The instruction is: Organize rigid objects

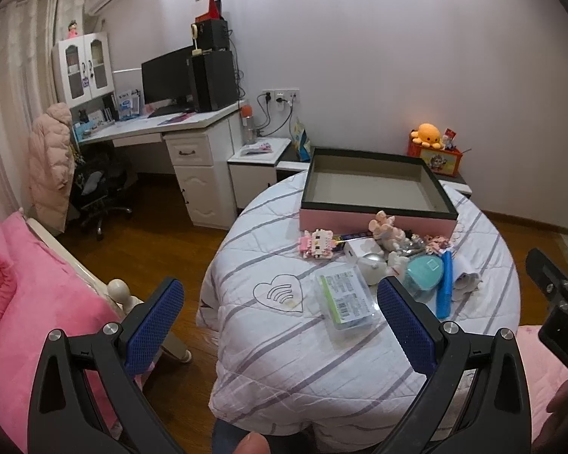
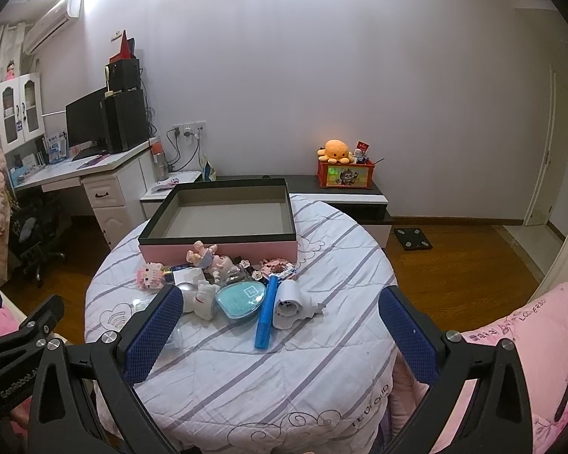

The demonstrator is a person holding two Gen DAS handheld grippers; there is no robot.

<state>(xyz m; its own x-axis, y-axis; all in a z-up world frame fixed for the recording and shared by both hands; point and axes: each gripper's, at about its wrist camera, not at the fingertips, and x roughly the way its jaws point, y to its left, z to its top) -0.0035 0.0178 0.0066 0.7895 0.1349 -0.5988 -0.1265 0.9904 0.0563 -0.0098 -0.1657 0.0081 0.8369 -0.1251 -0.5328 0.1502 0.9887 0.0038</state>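
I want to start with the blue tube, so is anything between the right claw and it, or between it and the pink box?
Nothing blocks the right claw; the blue tube lies exposed on top. Between it and the empty pink box, the toy pile sits low against the wall; lifting over should clear it.

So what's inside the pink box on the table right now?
Nothing visible: the pink box shows only its bare grey floor from both wrist views. A strip of floor just behind the near wall is hidden, so something flat there cannot be excluded.
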